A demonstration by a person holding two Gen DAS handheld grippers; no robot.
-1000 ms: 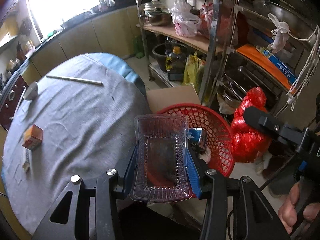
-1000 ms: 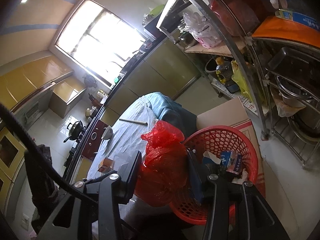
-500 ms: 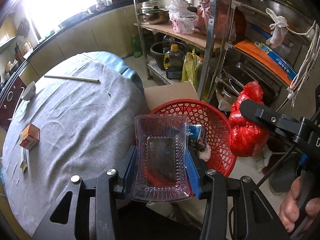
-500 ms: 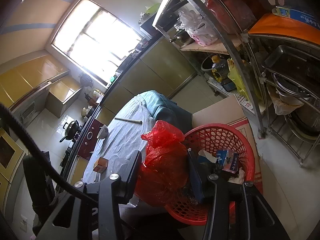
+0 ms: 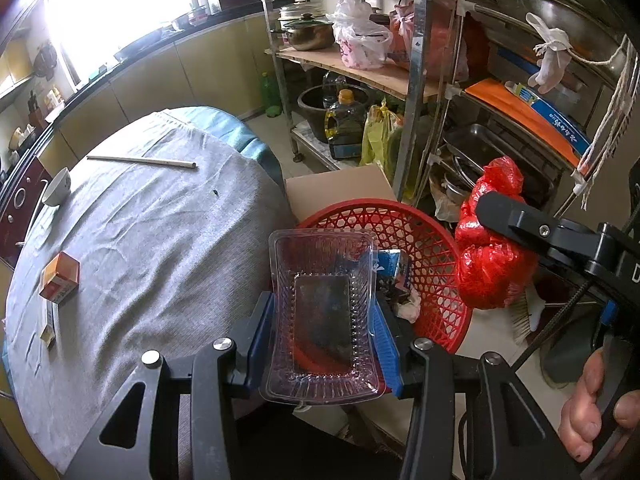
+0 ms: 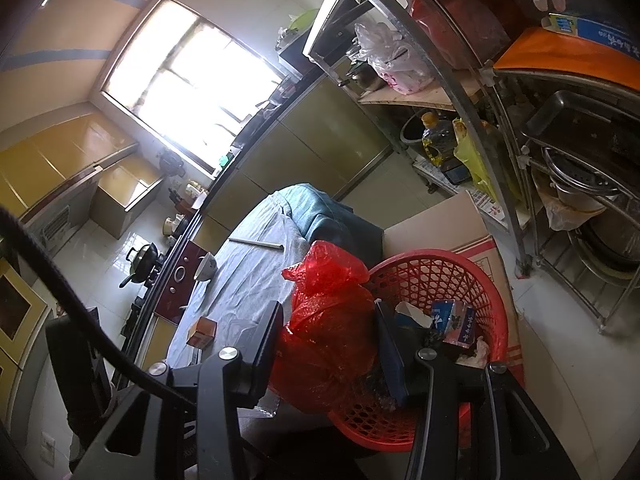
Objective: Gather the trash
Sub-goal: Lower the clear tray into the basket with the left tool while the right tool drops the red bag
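A grey-clothed table is standing beside the red basket. The right gripper is pinching a red bag over the basket's rim; the left gripper is clamping a clear tray at the basket's near edge.

my left gripper: black frame, blue pads, silver screws | my right gripper: black, black cable | my hand: bare skin
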